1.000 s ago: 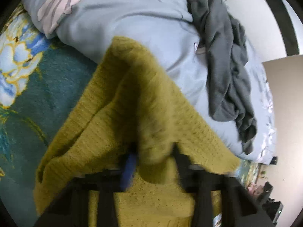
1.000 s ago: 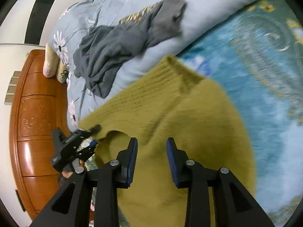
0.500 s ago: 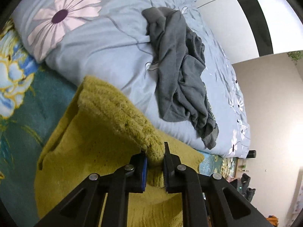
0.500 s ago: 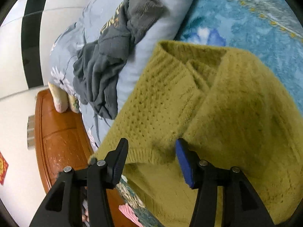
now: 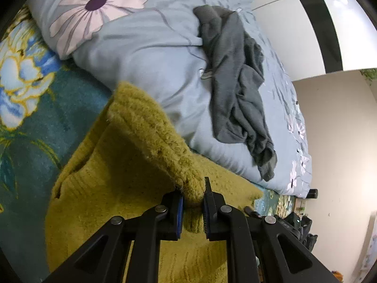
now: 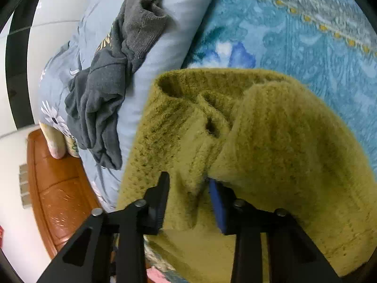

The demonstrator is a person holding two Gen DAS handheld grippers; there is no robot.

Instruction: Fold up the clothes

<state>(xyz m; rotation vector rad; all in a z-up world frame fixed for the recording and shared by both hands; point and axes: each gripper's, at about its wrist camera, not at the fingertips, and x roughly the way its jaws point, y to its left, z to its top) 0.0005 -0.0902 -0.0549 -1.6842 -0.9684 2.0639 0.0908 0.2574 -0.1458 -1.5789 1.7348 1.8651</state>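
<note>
A fuzzy mustard-yellow knit sweater point(image 5: 122, 184) lies on the floral blanket, partly folded over itself. My left gripper point(image 5: 193, 202) is shut on a bunched fold of the sweater's edge and holds it a little raised. In the right wrist view the sweater point(image 6: 282, 136) fills the lower middle, its collar opening toward the top. My right gripper point(image 6: 188, 198) straddles a hanging fold of the sweater; its jaws stand apart with cloth between them, not pinched tight.
A light blue duvet point(image 5: 146, 47) with pink flowers lies beyond the sweater, with a crumpled grey sweatshirt point(image 5: 238, 89) on it, also in the right wrist view point(image 6: 106, 89). A teal floral blanket point(image 6: 294, 35) covers the bed. A wooden headboard point(image 6: 59, 200) stands at the left.
My left gripper closed on the sweater's edge and drew the fold across. My right gripper opened wide, then moved onto a fold of the sweater, which now hangs between its jaws.
</note>
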